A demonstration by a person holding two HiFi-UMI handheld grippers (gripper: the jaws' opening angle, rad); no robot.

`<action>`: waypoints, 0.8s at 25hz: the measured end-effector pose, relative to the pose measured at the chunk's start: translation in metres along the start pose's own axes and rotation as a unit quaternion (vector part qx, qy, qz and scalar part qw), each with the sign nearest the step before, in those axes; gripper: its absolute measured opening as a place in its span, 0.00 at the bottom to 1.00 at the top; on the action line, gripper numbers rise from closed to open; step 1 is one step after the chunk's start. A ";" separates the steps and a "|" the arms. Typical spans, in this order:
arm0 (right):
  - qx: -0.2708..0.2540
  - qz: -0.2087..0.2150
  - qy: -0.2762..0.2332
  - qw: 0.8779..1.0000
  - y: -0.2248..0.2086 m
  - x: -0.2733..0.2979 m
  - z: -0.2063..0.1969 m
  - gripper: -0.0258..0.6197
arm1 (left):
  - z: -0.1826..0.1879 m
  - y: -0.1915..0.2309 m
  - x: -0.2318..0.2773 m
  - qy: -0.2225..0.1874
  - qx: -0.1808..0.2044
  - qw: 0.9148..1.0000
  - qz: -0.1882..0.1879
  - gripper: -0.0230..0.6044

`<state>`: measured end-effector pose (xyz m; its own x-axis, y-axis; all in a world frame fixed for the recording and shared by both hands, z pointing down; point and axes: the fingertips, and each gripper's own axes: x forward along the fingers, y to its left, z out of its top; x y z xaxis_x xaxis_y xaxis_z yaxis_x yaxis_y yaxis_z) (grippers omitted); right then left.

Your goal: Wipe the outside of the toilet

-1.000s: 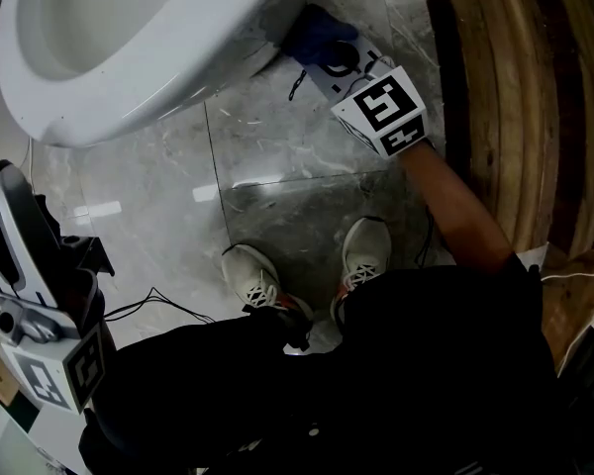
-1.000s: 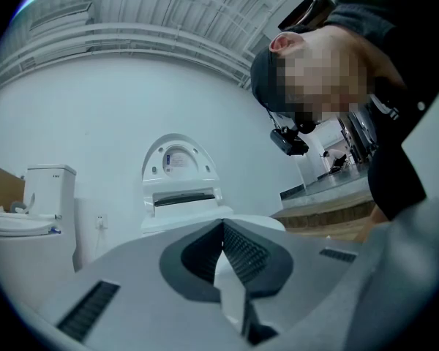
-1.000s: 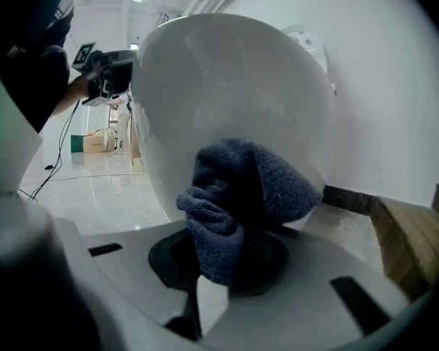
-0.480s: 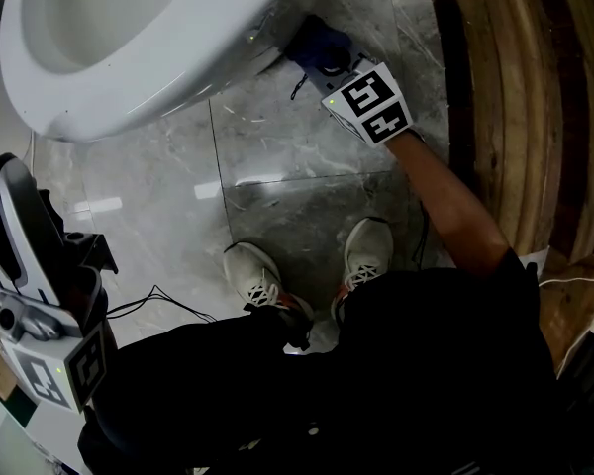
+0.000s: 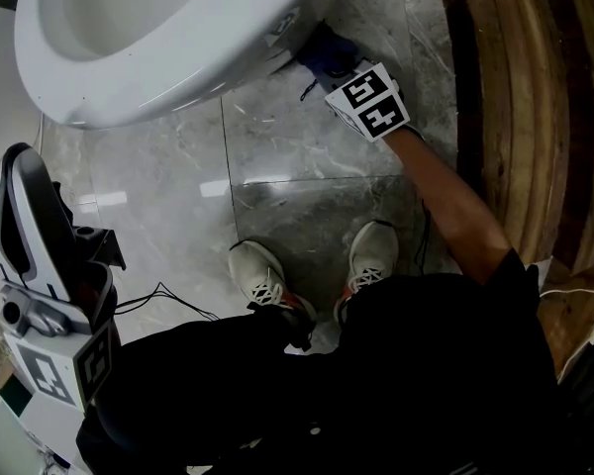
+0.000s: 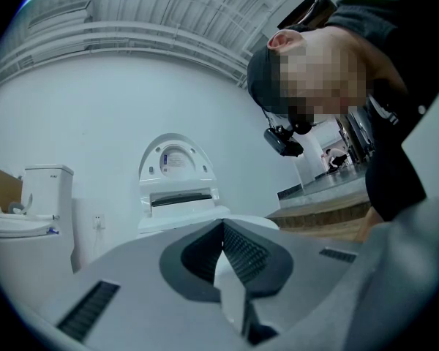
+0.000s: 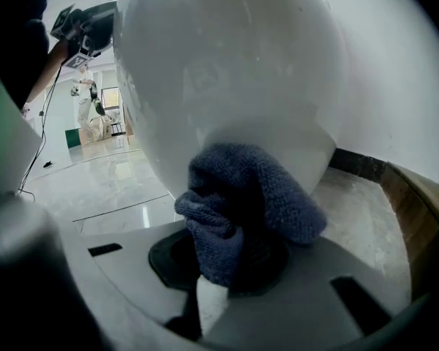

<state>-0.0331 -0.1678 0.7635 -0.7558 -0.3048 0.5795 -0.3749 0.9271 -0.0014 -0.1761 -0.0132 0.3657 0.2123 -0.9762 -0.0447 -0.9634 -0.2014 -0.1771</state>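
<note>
The white toilet (image 5: pixel 158 57) fills the top left of the head view; its bowl's outer side (image 7: pixel 227 86) looms in the right gripper view. My right gripper (image 7: pixel 230 258) is shut on a dark blue cloth (image 7: pixel 241 203), and the cloth presses against the lower outside of the bowl. In the head view that cloth (image 5: pixel 327 49) sits under the bowl's right flank, with the right gripper (image 5: pixel 348 70) just below it. My left gripper (image 5: pixel 25 206) is held low at the left, away from the toilet, jaws shut with nothing between them (image 6: pixel 223 258).
Grey marble floor tiles (image 5: pixel 297 146) surround the bowl. A dark wooden step (image 5: pixel 520 97) runs along the right. The person's two white shoes (image 5: pixel 317 270) stand close behind the right arm. A thin black cable (image 5: pixel 163 300) lies on the floor. Another toilet (image 6: pixel 177 189) stands against a white wall.
The right gripper and cloth have moved a little farther up and in under the bowl's side. The view has shifted slightly right; the left gripper stays held low.
</note>
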 end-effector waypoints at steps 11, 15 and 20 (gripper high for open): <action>0.034 -0.037 -0.062 0.997 0.014 -0.072 0.020 0.10 | 0.010 0.000 -0.007 -0.010 0.010 1.000 0.010 0.05; 0.024 -0.034 -0.129 0.991 0.029 -0.125 0.069 0.10 | 0.012 -0.004 -0.004 -0.015 0.007 1.000 0.003 0.05; 0.003 -0.013 -0.181 0.983 0.040 -0.172 0.133 0.10 | 0.010 -0.006 -0.003 -0.017 -0.002 1.000 -0.004 0.05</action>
<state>0.0106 -0.1068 0.5549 -0.8874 -0.3864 0.2516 -0.3984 0.9172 0.0032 -0.1696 -0.0082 0.3568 0.2259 -0.9712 -0.0762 -0.9623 -0.2102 -0.1728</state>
